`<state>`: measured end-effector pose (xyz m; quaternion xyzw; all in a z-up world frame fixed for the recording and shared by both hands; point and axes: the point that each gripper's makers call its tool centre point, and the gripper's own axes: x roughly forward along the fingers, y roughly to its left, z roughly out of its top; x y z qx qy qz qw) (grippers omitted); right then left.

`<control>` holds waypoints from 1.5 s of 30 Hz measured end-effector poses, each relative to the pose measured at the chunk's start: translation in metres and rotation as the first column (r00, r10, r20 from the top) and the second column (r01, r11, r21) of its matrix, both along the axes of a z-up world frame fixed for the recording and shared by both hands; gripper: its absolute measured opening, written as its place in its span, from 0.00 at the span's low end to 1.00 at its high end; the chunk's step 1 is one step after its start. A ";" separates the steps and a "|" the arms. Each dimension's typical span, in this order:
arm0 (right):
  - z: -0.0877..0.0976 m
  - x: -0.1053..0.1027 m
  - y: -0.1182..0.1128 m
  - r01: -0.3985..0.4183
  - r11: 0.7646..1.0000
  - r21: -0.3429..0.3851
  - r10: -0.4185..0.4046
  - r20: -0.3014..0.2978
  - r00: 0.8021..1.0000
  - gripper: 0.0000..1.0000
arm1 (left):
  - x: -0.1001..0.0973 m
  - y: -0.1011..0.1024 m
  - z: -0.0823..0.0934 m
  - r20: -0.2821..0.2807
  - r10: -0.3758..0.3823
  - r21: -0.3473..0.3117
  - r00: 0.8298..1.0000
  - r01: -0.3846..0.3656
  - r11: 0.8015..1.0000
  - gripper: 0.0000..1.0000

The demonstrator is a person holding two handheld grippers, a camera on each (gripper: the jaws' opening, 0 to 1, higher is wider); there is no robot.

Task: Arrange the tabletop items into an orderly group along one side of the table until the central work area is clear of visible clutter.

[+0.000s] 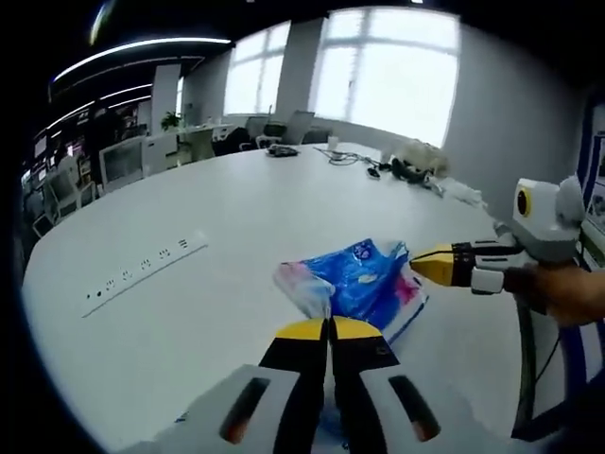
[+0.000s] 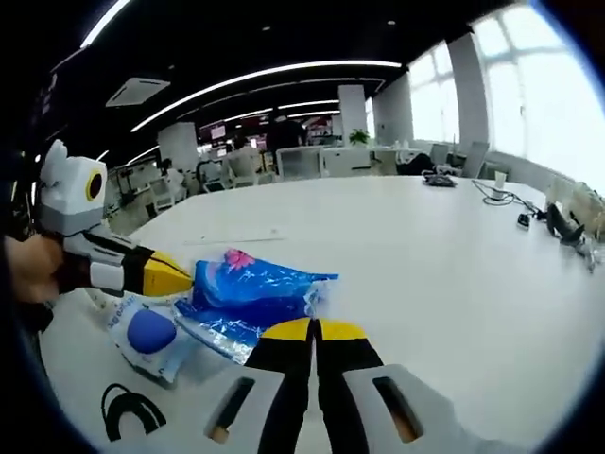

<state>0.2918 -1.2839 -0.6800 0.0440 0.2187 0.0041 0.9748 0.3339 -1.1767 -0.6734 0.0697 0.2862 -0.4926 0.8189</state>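
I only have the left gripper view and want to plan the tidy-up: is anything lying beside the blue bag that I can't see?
Observer: Yes. A white packet with a blue round print lies against the blue bag, below the left gripper in the right gripper view.
Operator: Anything else near it?
Observer: A black looped cord lies on the table beside the packet, apart from it.
Operator: Anyone nearby?
Observer: A person in dark clothes stands among the far desks.
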 end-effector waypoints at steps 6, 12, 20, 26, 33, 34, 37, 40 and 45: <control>-0.003 -0.011 -0.004 -0.029 0.999 -0.012 0.029 -0.023 0.999 0.00 | -0.017 0.004 -0.008 -0.027 0.010 0.021 1.000 -0.009 1.000 0.01; -0.008 -0.016 0.003 -0.067 0.998 -0.021 0.066 -0.045 0.997 0.00 | -0.023 0.011 -0.023 -0.072 0.041 0.042 0.997 -0.038 0.998 0.01; -0.024 -0.016 0.002 -0.093 0.996 -0.013 0.091 -0.090 0.992 0.00 | -0.026 0.010 -0.035 -0.091 0.053 0.072 0.994 -0.046 0.996 0.01; -0.039 -0.008 0.001 -0.116 0.993 0.016 0.117 -0.115 0.986 0.00 | -0.025 0.009 -0.046 -0.096 0.073 0.117 0.993 -0.061 0.991 0.01; -0.051 -0.001 0.003 -0.143 0.990 0.009 0.142 -0.143 0.979 0.00 | -0.028 0.012 -0.053 -0.122 0.100 0.141 0.988 -0.082 0.987 0.02; -0.053 -0.003 0.002 -0.144 0.990 0.007 0.143 -0.152 0.978 0.00 | -0.028 0.012 -0.054 -0.125 0.102 0.143 0.987 -0.084 0.986 0.02; -0.056 -0.004 0.003 -0.135 0.990 0.029 0.138 -0.152 0.979 0.00 | -0.028 0.013 -0.056 -0.134 0.104 0.136 0.986 -0.085 0.987 0.02; -0.057 -0.003 0.004 -0.146 0.989 0.022 0.148 -0.154 0.977 0.00 | -0.029 0.014 -0.059 -0.144 0.109 0.143 0.984 -0.088 0.986 0.02; -0.060 0.001 0.002 -0.148 0.989 0.024 0.149 -0.148 0.978 0.00 | -0.031 0.015 -0.062 -0.154 0.104 0.148 0.983 -0.081 0.986 0.04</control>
